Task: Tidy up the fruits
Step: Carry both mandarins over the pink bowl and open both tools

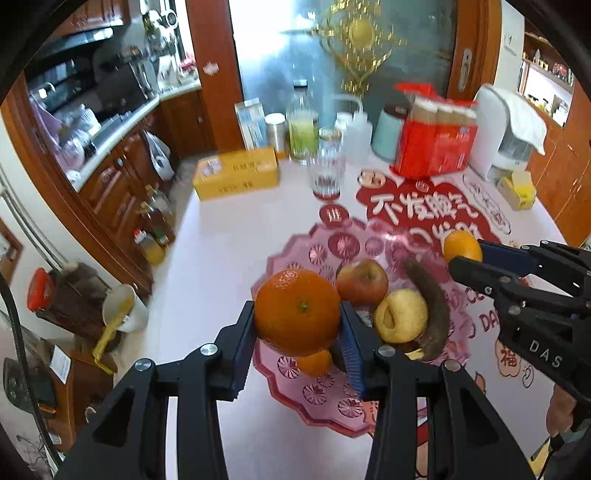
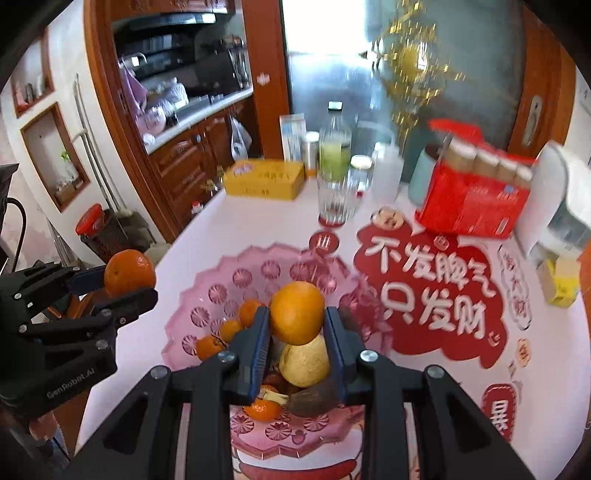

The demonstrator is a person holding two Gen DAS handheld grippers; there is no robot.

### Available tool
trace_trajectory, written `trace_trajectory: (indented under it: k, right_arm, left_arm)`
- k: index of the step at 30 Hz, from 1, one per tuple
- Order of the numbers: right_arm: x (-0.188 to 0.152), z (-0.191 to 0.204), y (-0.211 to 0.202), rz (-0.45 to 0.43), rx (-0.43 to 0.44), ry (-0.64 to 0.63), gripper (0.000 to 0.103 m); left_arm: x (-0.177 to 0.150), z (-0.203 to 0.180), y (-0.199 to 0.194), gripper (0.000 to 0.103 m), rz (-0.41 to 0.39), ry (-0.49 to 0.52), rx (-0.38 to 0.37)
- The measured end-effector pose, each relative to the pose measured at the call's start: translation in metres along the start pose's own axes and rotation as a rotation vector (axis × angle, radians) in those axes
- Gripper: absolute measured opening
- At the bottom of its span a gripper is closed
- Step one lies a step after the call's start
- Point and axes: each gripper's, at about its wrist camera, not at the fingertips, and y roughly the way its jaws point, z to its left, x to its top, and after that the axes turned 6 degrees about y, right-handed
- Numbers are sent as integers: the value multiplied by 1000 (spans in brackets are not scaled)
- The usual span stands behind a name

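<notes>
red box [image 1: 434,147] and gold ornament [image 1: 360,33] motion-blurred; labels unreadable; brown fruit [image 1: 428,310] unidentifiable.

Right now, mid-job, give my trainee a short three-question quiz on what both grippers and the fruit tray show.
1. True or false: the left gripper holds an orange.
2. What does the right gripper hold? A) the red apple B) a smaller orange C) the drinking glass
3. Fill in: the yellow apple lies in the pink ____, beside a dark brown banana.

Key: 1 true; 2 B; 3 tray.
</notes>
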Motion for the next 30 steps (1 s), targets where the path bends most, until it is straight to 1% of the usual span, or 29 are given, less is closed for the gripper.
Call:
trace_trajectory:
  k: [7,12,17,20,22,23,24,25,27,30]
  right_arm:
    - [-6,2,60,106,3,0,30]
    - [-11,3,96,178,13,-8,30]
    - [-15,10,115,207,23,-42,31]
    - [-17,14,117,192,17,-69,31]
    - [-18,14,118,186,18,-83,32]
    - [-18,13,119,188,25,-82,32]
    - [-18,13,119,184,29,-79,32]
    - [-18,11,118,183,36,-71,32]
    - [-17,6,117,182,56,-49,32]
    - [-17,0,112,179,75,-14,35]
  left_arm:
    - [0,-2,67,41,92,-4,-42]
    - [-2,-2,99,41,142,-11,-55]
    - [-4,0,120,42,176,-20,-60]
    - [-6,-1,125,43,187,-16,-61]
    - [-8,-1,127,45,190,-16,-49]
    - [-8,0,127,50,189,-20,-41]
    - [-8,1,126,59,186,-26,-26]
    - [-8,4,125,63,181,-36,-6]
    - [-8,9,122,77,175,-56,-2]
    - [-8,15,115,87,167,-95,-25]
